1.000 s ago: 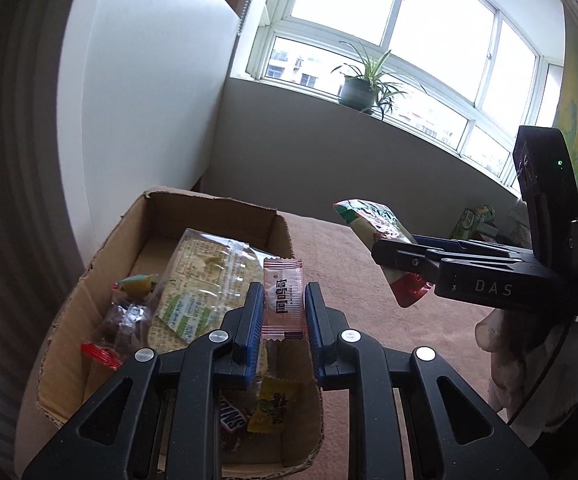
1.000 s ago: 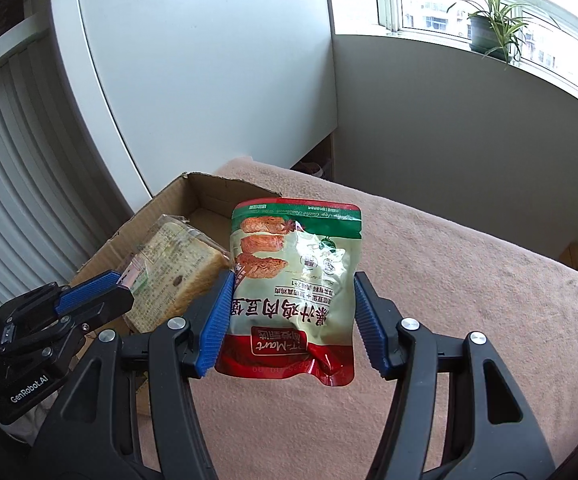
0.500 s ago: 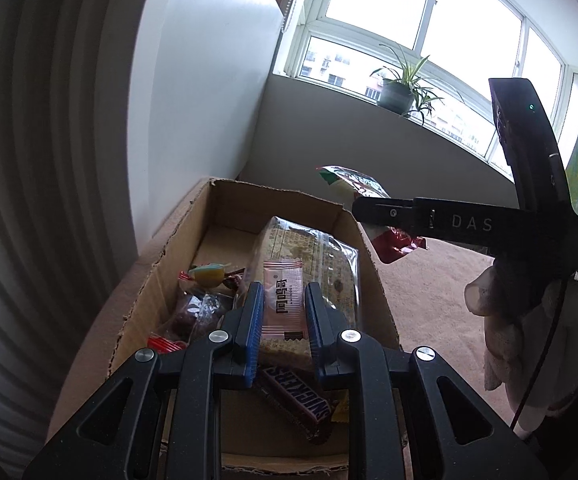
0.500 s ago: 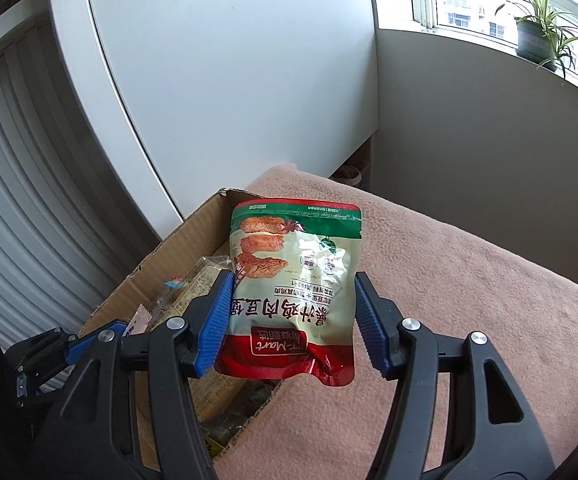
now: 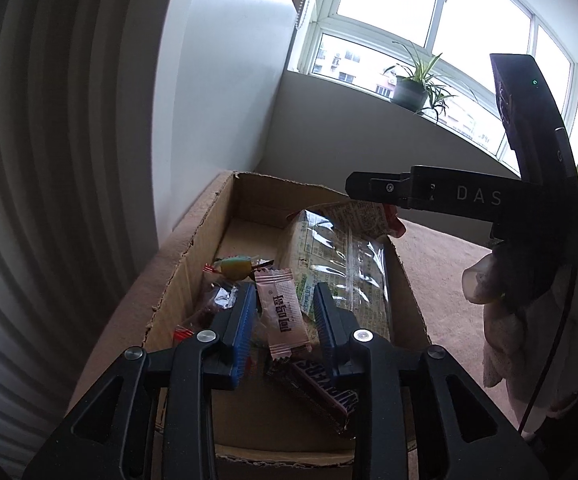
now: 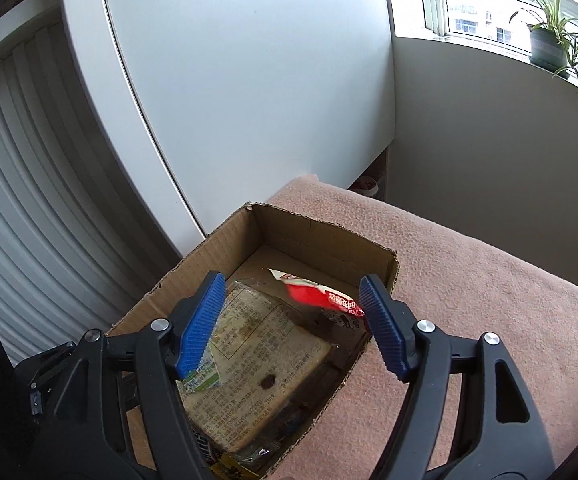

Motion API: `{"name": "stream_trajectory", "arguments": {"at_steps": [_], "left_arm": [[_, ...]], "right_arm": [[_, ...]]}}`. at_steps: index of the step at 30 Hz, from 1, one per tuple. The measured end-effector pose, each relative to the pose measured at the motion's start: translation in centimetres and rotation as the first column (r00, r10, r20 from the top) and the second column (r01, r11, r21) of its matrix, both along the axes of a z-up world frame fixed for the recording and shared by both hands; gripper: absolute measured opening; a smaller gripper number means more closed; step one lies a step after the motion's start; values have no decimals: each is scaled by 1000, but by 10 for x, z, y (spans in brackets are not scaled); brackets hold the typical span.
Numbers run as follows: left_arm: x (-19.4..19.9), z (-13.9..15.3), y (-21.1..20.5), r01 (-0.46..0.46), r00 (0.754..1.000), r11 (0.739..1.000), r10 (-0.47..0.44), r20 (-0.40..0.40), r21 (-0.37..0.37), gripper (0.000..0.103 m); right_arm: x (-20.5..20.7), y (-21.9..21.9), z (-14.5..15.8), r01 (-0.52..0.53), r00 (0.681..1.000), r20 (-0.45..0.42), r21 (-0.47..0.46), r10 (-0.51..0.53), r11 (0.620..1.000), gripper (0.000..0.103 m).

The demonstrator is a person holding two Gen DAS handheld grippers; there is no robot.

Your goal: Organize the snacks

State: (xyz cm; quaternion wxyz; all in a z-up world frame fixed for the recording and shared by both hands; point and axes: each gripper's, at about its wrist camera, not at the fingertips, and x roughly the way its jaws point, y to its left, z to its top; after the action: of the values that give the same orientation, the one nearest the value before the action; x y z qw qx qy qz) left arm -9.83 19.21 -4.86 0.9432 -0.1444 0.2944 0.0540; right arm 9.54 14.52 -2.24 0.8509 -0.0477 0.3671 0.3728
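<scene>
An open cardboard box (image 5: 193,248) (image 6: 321,232) holds a wrapped bread loaf (image 5: 341,264) (image 6: 257,344), a Snickers bar (image 5: 321,384) and small candies (image 5: 235,266). My left gripper (image 5: 284,292) hangs over the box with its jaws opening. A pink snack packet (image 5: 283,316) sits tilted between the pads with a gap on both sides. My right gripper (image 6: 293,282) (image 5: 353,188) is over the box's far end, jaws opening and wide apart. The red and green pouch (image 6: 321,296) (image 5: 393,220) lies loose below them on the loaf.
The box stands on a pink cloth-covered table (image 6: 469,280) against a white cabinet panel (image 6: 249,100). A gloved hand (image 5: 501,320) holds the right gripper. A potted plant (image 5: 411,92) sits on the window sill behind.
Both grippers moved over the box. The right jaws widened and the pouch dropped into the box. The left jaws parted from the pink packet, which now tilts.
</scene>
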Motion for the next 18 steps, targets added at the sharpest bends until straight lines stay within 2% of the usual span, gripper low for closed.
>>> {"name": "stream_trajectory", "arguments": {"at_steps": [7, 11, 15, 18], "left_arm": [[-1, 4, -2, -10, 1000, 1000, 10, 12, -6, 34], [-2, 5, -1, -19, 1000, 1000, 19, 16, -7, 35], [-1, 8, -7, -16, 1000, 1000, 16, 24, 5, 45], [0, 9, -13, -10, 1000, 1000, 9, 28, 22, 46]], "right_arm": [[-3, -13, 7, 5, 1000, 2, 19, -5, 1000, 74], [-4, -21, 12, 15, 1000, 12, 31, -15, 999, 81], [-6, -29, 14, 20, 1000, 12, 36, -20, 999, 81], [-10, -33, 14, 20, 1000, 20, 26, -20, 999, 81]]}}
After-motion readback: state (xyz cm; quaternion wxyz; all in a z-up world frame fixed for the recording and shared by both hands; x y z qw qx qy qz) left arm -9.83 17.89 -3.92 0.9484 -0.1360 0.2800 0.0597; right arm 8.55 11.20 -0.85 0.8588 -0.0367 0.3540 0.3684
